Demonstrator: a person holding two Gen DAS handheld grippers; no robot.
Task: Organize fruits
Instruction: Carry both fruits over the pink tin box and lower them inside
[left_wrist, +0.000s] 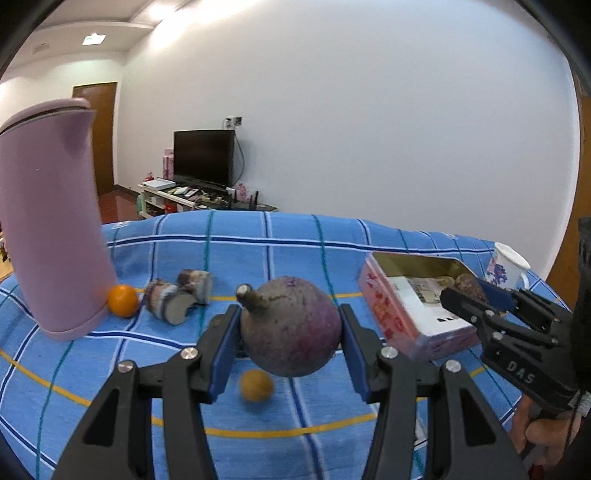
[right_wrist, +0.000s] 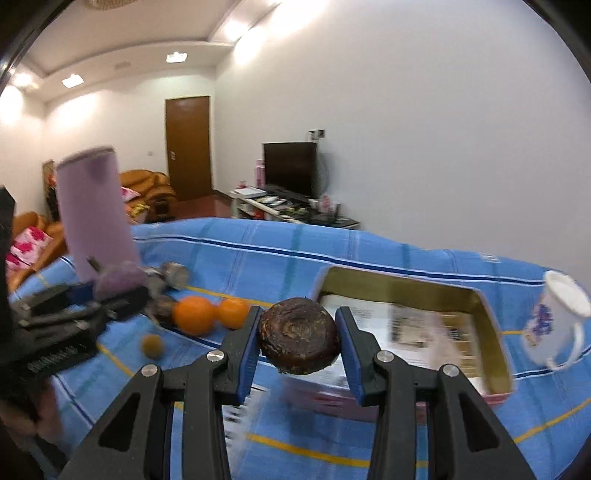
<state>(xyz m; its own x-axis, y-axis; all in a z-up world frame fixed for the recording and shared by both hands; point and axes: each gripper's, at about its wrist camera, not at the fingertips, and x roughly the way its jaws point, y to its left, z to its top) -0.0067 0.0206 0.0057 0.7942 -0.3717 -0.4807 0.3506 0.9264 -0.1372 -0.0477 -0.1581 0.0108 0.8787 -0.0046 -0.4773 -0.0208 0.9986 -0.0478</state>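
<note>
My left gripper (left_wrist: 290, 328) is shut on a round purple fruit with a stem (left_wrist: 291, 326) and holds it above the blue checked cloth. My right gripper (right_wrist: 298, 338) is shut on a dark brown round fruit (right_wrist: 298, 341) and holds it over the near edge of the open pink tin box (right_wrist: 495, 321). In the left wrist view the right gripper (left_wrist: 480, 295) hovers over the box (left_wrist: 391, 314). An orange (left_wrist: 123, 300), a small yellow-brown fruit (left_wrist: 256, 385) and cut purple-skinned pieces (left_wrist: 173, 301) lie on the cloth. Two oranges (right_wrist: 194, 315) show in the right wrist view.
A tall pink jug (left_wrist: 51, 229) stands at the left of the table. A white mug with blue flowers (right_wrist: 557, 317) stands right of the box. The box holds a printed paper (right_wrist: 417, 328). A TV and a door are far behind.
</note>
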